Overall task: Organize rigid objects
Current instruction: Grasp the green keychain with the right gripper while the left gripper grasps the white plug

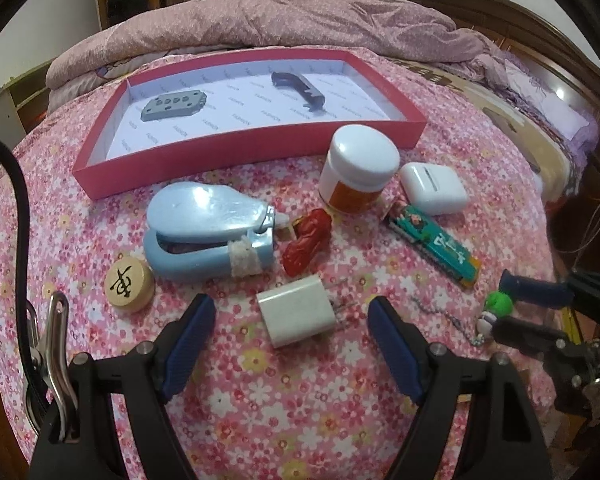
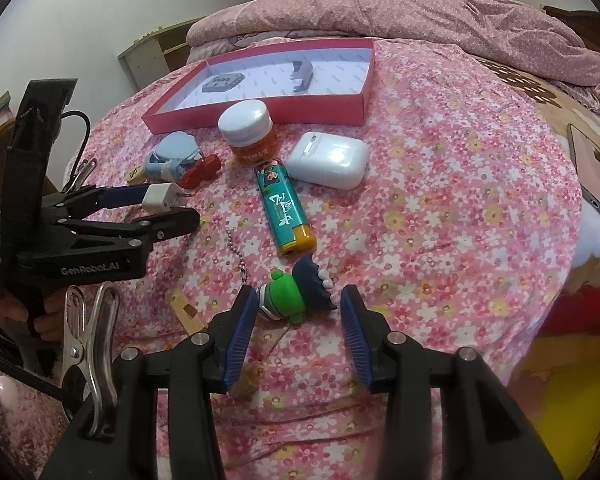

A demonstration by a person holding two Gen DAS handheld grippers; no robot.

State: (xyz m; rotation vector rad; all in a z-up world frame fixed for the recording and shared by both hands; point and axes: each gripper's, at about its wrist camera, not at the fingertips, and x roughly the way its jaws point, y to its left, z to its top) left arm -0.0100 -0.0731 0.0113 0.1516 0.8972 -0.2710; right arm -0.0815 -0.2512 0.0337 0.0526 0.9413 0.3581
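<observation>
On the pink floral bedspread (image 1: 300, 420), the shallow red cardboard tray (image 1: 260, 148) serves as landmark. Nearer the camera than it, the left gripper (image 1: 292, 316) stands with jaws wide apart around the white plastic charger plug (image 1: 296, 316), not pressing it. Farther from the tray, the right gripper (image 2: 298, 308) is parted, its jaws flanking the small green figurine keychain (image 2: 288, 296) without clamping it.

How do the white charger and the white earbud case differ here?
The charger is a boxy block with metal prongs sticking out; the earbud case is rounded, with no prongs. The charger lies between the open left gripper's fingers; the case sits clear of both grippers, beside the jar. Both are white, lying on the floral sheet outside the red tray.
</observation>
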